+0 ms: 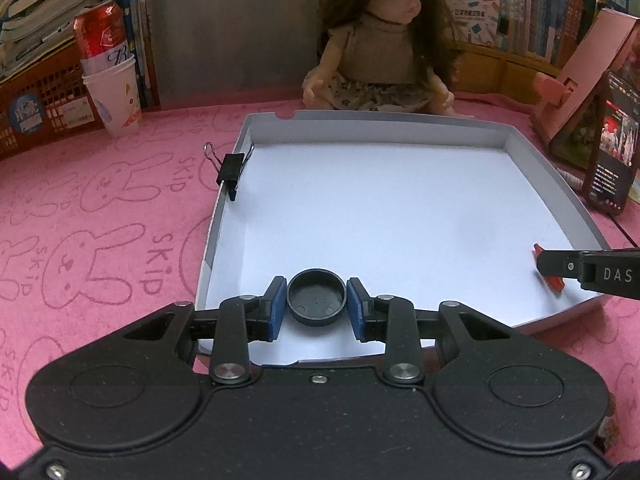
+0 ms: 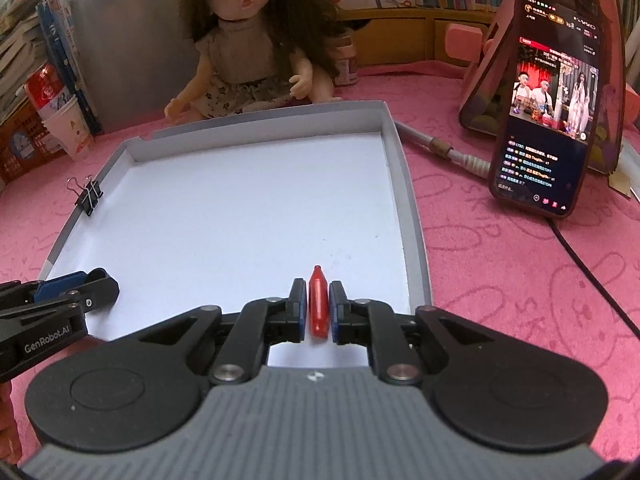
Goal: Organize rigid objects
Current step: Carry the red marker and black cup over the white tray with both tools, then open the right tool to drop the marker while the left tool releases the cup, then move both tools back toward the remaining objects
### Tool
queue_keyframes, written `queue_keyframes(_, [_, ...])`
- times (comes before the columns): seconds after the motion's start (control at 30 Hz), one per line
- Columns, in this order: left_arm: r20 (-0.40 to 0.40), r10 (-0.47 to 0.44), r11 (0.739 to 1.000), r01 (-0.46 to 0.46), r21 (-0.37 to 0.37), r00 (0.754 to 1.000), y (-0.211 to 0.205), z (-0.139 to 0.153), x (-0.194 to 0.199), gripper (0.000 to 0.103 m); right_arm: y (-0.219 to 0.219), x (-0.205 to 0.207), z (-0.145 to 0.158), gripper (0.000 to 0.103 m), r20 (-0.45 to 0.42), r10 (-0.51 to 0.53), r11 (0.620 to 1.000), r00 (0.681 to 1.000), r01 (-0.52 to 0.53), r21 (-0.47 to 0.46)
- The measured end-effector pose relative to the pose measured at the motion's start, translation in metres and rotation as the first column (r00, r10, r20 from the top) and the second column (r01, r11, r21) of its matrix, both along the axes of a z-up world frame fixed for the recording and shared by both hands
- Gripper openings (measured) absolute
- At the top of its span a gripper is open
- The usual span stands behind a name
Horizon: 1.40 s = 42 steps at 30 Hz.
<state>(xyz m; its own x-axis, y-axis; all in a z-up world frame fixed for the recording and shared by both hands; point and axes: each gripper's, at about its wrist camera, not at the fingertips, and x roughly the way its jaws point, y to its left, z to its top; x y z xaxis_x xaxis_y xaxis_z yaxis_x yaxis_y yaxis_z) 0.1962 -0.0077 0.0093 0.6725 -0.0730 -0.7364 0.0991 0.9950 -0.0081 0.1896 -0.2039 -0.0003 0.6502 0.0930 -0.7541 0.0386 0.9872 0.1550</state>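
A shallow grey box lid with a white floor (image 1: 624,240) (image 2: 412,216) lies on the pink table. My left gripper (image 1: 317,304) is shut on a round black cap (image 1: 317,298), open side up, over the lid's near edge. My right gripper (image 2: 318,308) is shut on a small red crayon-shaped piece (image 2: 318,304) near the lid's near right corner. In the left wrist view the right gripper (image 1: 550,268) enters from the right with the red piece (image 1: 554,282). In the right wrist view the left gripper's fingers (image 2: 92,284) show at the lower left. A black binder clip (image 1: 232,170) (image 2: 90,196) grips the lid's left wall.
A doll (image 1: 384,36) (image 2: 244,44) sits behind the lid. A red can in a paper cup (image 1: 110,72) stands at the back left beside an orange crate (image 1: 36,108). A lit phone (image 2: 548,104) leans at the right, with a cable (image 2: 444,148) beside the lid. Books line the back.
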Motion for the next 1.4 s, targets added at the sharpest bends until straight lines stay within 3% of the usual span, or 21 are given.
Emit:
queue_keyframes(0.07, [0.001, -0.003, 1.0, 0.003, -0.009, 1.0, 0.001, 0.001, -0.002, 0.038, 0.0, -0.001, 0.001, 0.022, 0.006, 0.001, 1.0, 1.0, -0.001, 0.009])
queue_keyframes(0.13, [0.002, -0.003, 1.0, 0.003, -0.019, 1.0, 0.002, 0.003, -0.004, 0.045, -0.001, -0.004, 0.002, 0.041, 0.016, 0.0, 1.0, 1.0, 0.0, 0.011])
queue_keyframes(0.53, [0.066, -0.05, 0.998, 0.052, -0.038, 0.997, 0.004, 0.022, -0.041, 0.076, 0.005, -0.036, 0.02, 0.078, 0.151, 0.065, 0.998, 0.986, -0.062, -0.029])
queue_keyframes(1.07, [0.164, -0.092, 0.996, 0.093, 0.0, 0.982, 0.007, 0.04, -0.108, 0.084, 0.009, -0.104, 0.029, 0.091, 0.319, 0.172, 0.982, 0.932, -0.136, -0.131])
queue_keyframes(1.4, [0.183, -0.08, 0.997, 0.082, -0.001, 0.98, 0.013, 0.035, -0.142, 0.084, 0.003, -0.139, 0.02, 0.093, 0.337, 0.165, 0.983, 0.927, -0.126, -0.134])
